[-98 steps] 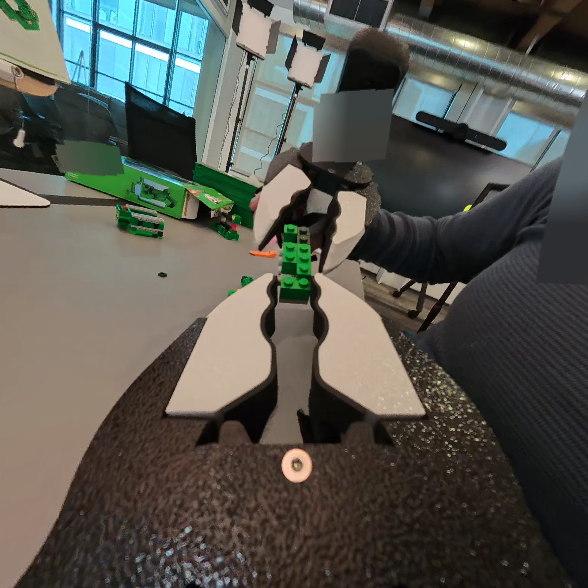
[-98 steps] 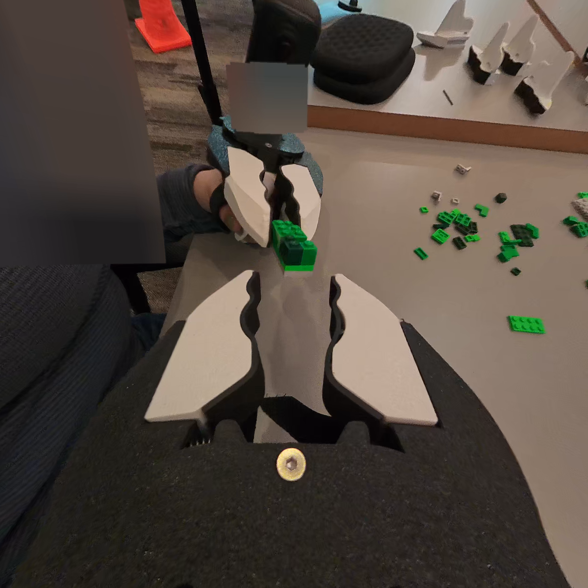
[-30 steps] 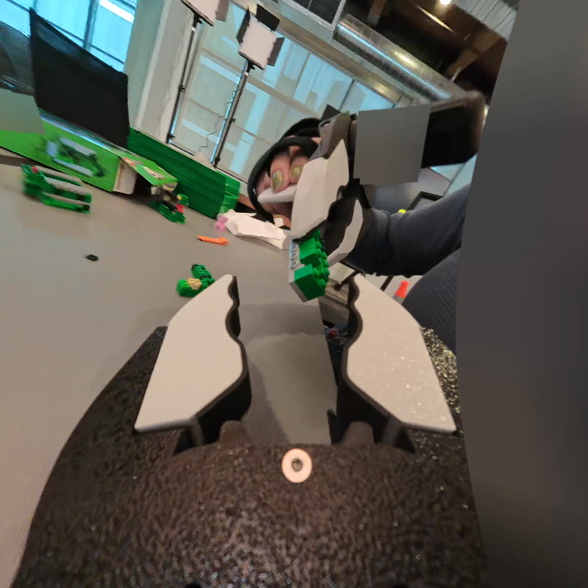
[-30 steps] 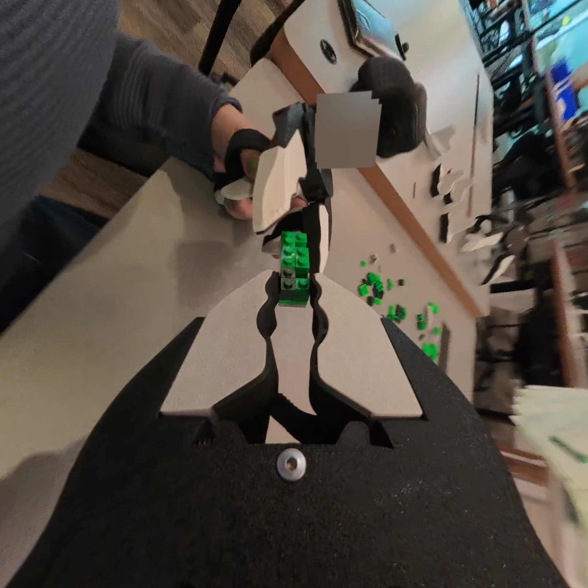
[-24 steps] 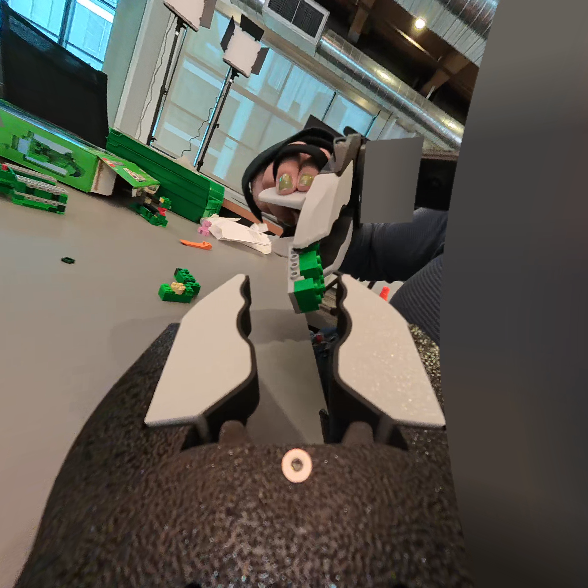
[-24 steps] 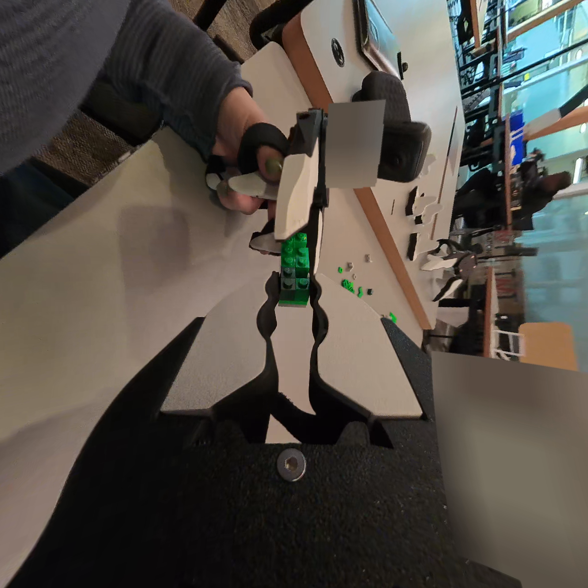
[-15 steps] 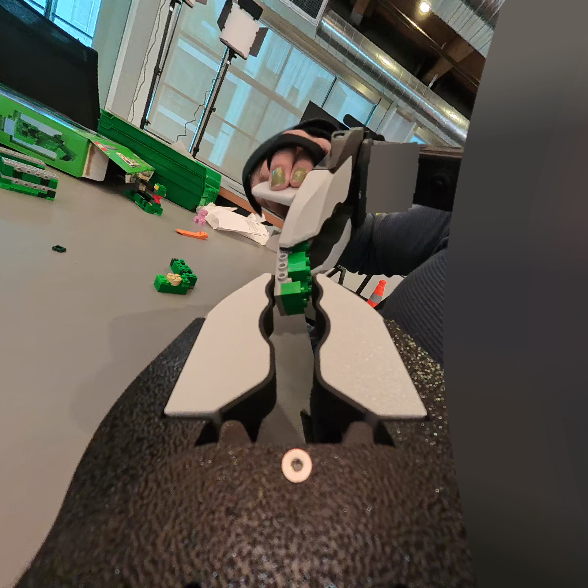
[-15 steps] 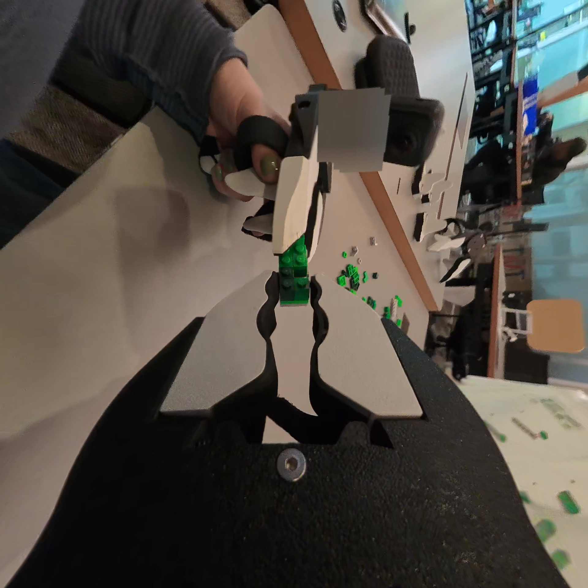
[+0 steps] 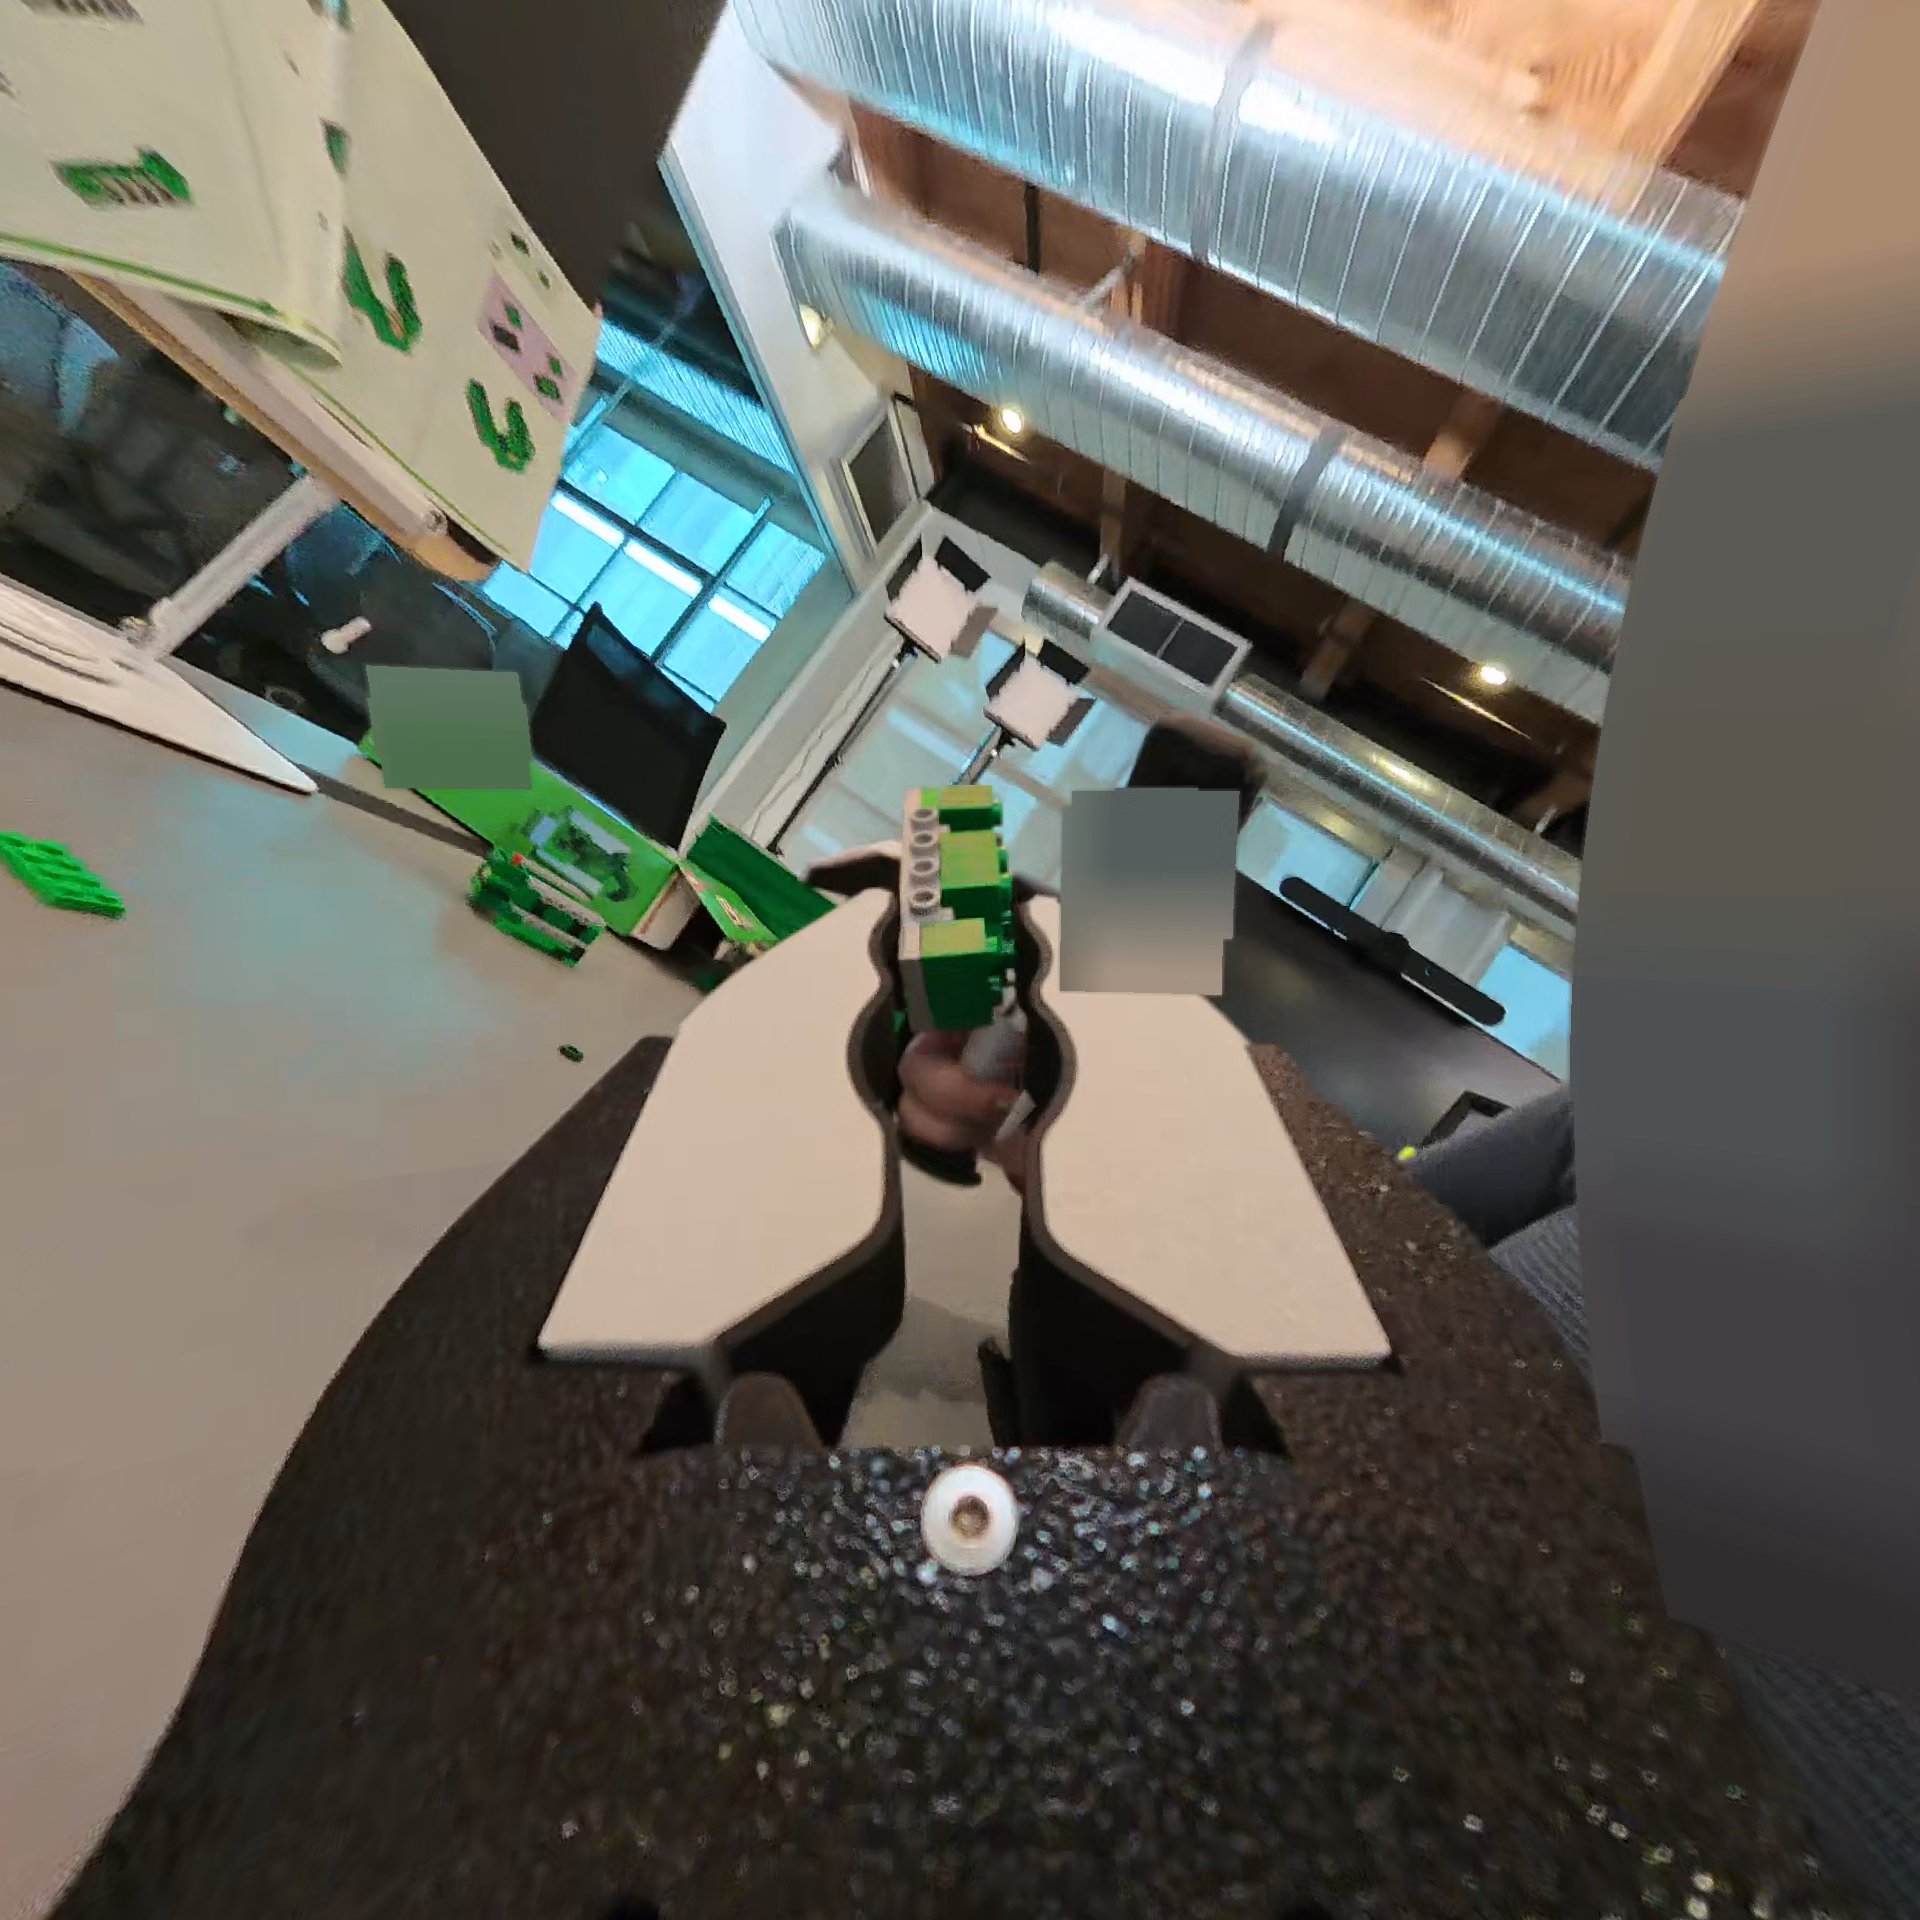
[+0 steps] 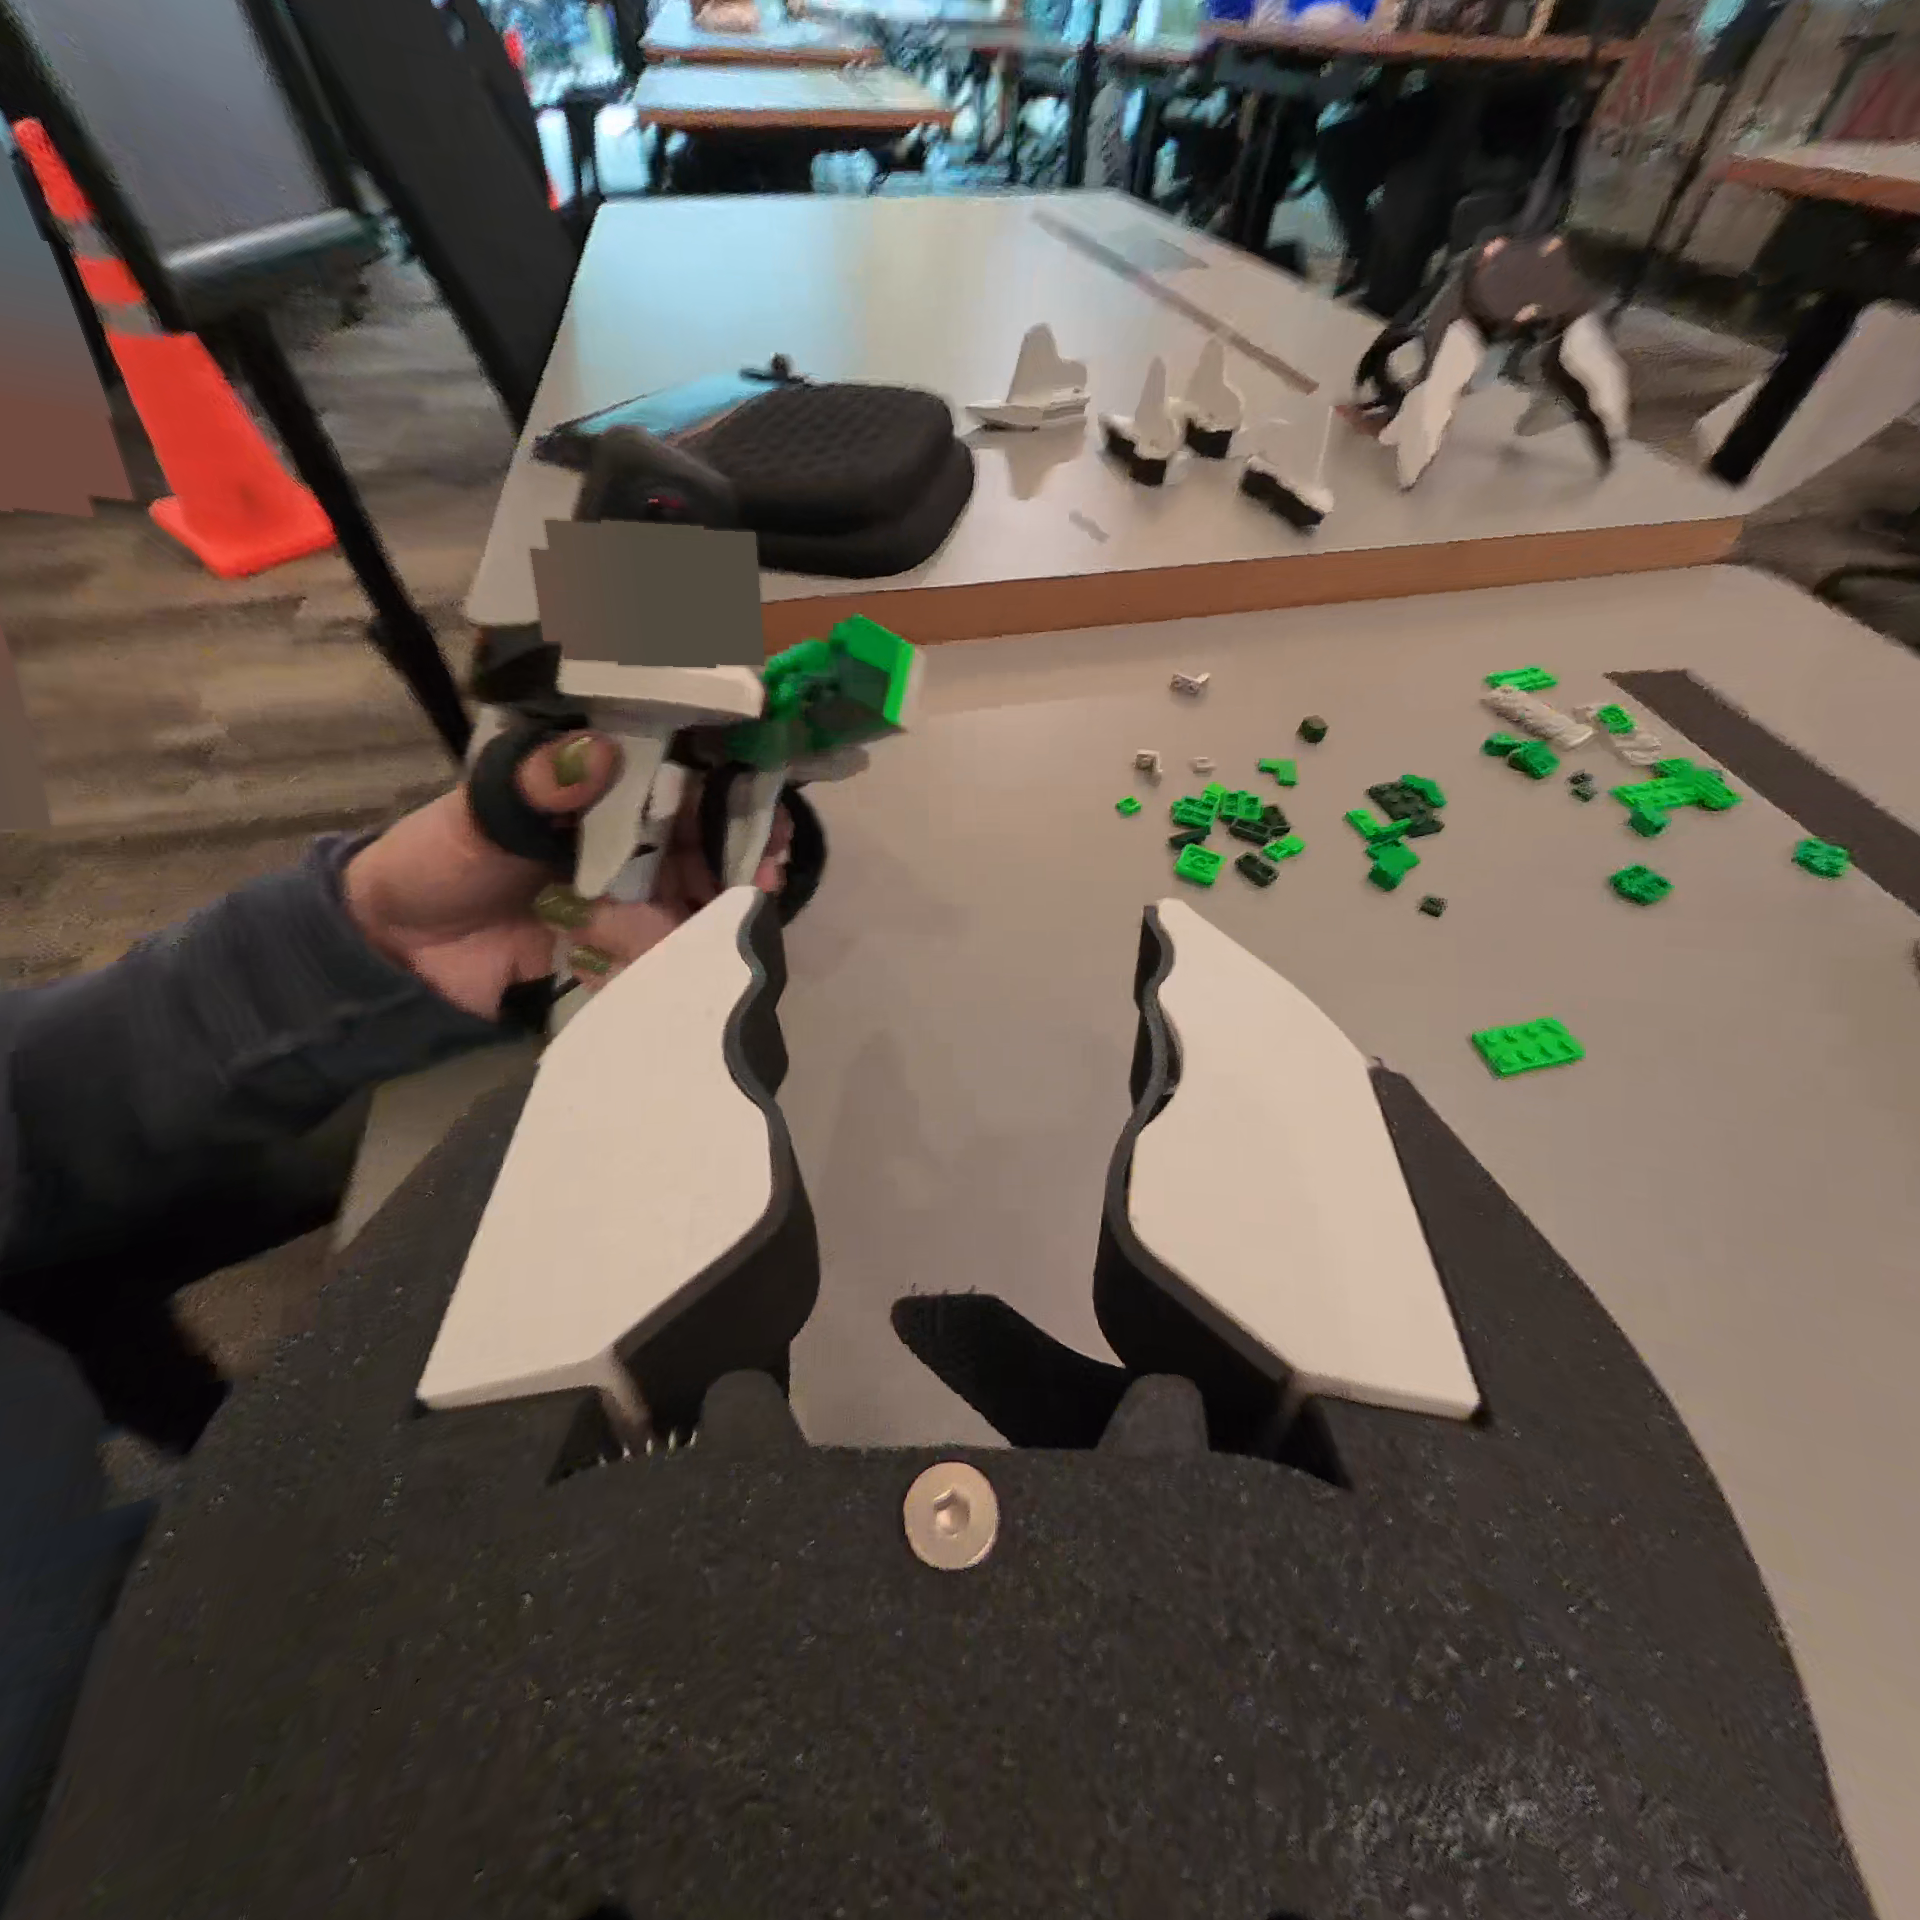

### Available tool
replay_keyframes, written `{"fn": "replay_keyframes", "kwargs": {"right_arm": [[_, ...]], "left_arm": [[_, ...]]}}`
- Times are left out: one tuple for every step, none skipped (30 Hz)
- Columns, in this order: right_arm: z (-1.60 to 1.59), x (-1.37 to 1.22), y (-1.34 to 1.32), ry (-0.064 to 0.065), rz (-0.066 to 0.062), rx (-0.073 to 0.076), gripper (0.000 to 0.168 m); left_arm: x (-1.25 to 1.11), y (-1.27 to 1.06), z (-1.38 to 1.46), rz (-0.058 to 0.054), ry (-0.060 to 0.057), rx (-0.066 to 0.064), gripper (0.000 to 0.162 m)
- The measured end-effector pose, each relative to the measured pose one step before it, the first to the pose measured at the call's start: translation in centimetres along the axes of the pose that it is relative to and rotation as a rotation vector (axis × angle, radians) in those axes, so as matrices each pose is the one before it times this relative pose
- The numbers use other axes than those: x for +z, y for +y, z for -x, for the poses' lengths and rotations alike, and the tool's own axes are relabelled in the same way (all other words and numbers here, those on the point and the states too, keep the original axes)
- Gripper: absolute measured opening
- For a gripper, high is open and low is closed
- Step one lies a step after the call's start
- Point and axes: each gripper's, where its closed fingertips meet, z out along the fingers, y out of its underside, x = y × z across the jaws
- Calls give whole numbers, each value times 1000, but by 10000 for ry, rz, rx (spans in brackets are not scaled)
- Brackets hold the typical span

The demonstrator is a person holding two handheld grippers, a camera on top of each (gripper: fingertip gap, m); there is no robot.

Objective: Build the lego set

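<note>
Two grippers, one load. Nearest, the right gripper (image 10: 961, 940) hangs over the grey table (image 10: 987, 997) with its fingers spread wide and nothing between them. To its left and slightly ahead, the left gripper (image 10: 774, 722) is pinched tight on the green sub-assembly (image 9: 956, 914), held in the air above the table's near edge. The block stack's long axis runs out along the left fingers, so its free end juts past the tips and points rightward, toward the loose bricks (image 10: 1392, 821). Those bricks lie scattered ahead and right of the empty gripper, with one green plate (image 10: 1527, 1044) just beside its right finger. My read: the right gripper is the nearer to the pile and would fetch the next piece. Farther off, a second table (image 10: 935, 301) carries spare gripper parts.
</note>
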Motion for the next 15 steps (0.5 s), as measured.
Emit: {"fn": "replay_keyframes", "kwargs": {"right_arm": [[-526,626,22,438,-407,-74,64],[-636,547,-118,491,-518,-24,61],[-775,462,-211,532,-624,115,59],[-768,392,-320,445,-675,213,57],[-661,367,-410,281,-651,175,55],[-643,408,-354,210,-525,63,54],[-794,465,-189,295,-370,-31,52],[-802,521,-27,328,-277,-77,49],[-669,563,136,281,-201,-47,47],[-491,530,288,237,-154,-10,45],[-329,449,409,210,-157,1,45],[-53,333,552,109,-103,-9,44],[537,267,668,-286,118,-94,41],[947,203,521,-623,318,-197,39],[690,181,287,-443,236,-219,42]], "left_arm": [[-83,-151,39,-102,-70,82,19],[-24,-58,47,-46,-75,96,19],[3,14,91,-8,-96,92,19],[11,42,172,11,-157,98,19],[4,40,271,2,-231,109,19],[14,46,210,-5,-180,113,19],[24,49,60,14,-60,80,19],[49,91,12,44,-6,24,19],[69,109,-9,67,24,-11,19],[69,126,-32,74,39,-31,19],[65,112,-19,60,34,-23,19],[55,92,-25,49,27,-10,19],[41,59,-33,38,33,-14,19],[11,35,-4,17,14,-32,19],[-10,1,65,-6,-27,-49,20]]}}
